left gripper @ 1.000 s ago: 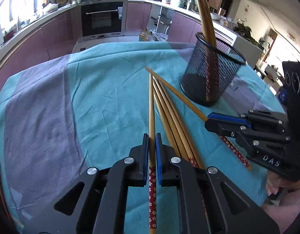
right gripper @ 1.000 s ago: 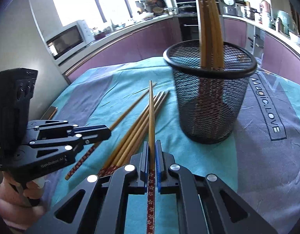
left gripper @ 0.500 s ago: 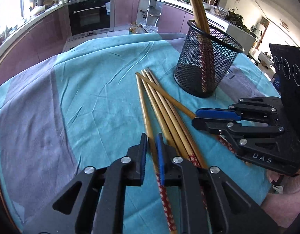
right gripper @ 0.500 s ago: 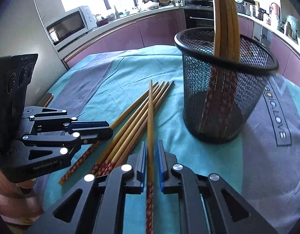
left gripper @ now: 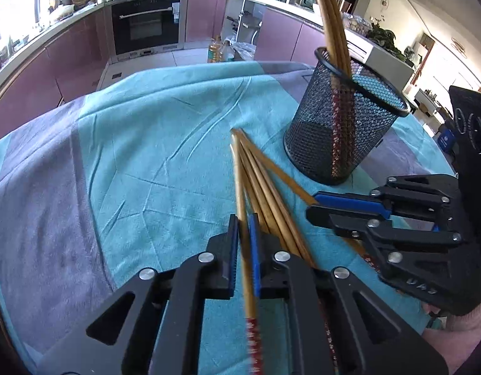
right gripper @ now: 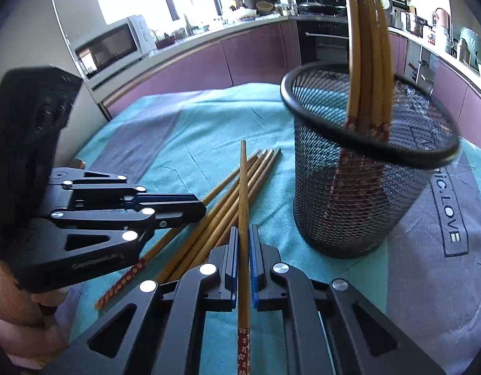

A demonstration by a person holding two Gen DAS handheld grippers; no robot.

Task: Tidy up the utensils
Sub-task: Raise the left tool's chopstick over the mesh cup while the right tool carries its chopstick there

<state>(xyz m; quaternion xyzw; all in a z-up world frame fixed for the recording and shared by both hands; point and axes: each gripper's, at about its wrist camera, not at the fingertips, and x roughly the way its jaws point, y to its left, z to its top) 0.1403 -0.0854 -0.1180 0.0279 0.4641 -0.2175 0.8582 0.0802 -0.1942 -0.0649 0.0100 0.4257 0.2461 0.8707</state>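
1. My right claw is clamped on one chopstick, which runs straight out ahead between the pads with its patterned end trailing back under me.
2. My left claw has a second chopstick between its pads. That stick is blurred and sits a little askew, so I judge it gripped, though the hold may be loose.
3. The mesh cup stands ahead and to the right of my right claw, with several chopsticks already upright inside. From my left claw it is further off to the right, beyond my other claw.
4. The loose bundle lies on the teal cloth just under and left of my right stick, and under the right pad of my left claw.
5. To do this lift well, I should raise each stick clear of the bundle before swinging, so neither drags its neighbours.
6. Then tip the pointed end up, carry the patterned end over the rim, and let go only once it is well inside, away from the standing sticks.
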